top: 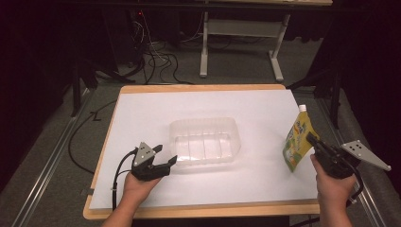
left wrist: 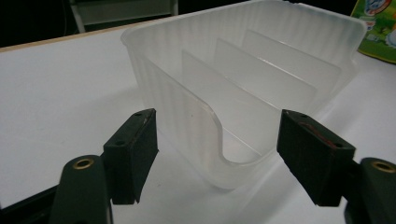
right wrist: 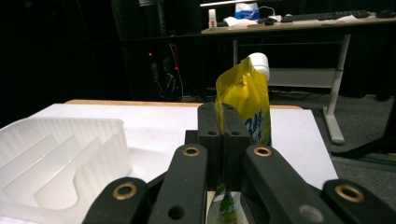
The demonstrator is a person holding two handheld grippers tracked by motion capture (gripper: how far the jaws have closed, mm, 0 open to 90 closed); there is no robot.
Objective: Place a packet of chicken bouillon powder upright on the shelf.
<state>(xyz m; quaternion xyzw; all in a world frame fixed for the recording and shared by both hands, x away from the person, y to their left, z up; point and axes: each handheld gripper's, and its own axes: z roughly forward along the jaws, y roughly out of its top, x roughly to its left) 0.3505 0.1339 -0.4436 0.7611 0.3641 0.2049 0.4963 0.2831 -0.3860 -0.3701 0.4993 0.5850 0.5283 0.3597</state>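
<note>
Halfway I'd say: right gripper [top: 313,140] is clamped on the yellow pouch [top: 297,138], upright off to the tray's [top: 204,140] right. Left gripper [top: 166,156] is open around the tray's wall, not gripping. Pouch isn't in yet.

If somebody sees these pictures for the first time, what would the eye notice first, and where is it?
Probably the bright yellow spouted pouch at the right edge of the white table, held upright with the right gripper shut on its edge. Next comes the clear plastic container with dividers at the table's middle. The left gripper stands open around the container's near wall, its pads apart from it.
</note>
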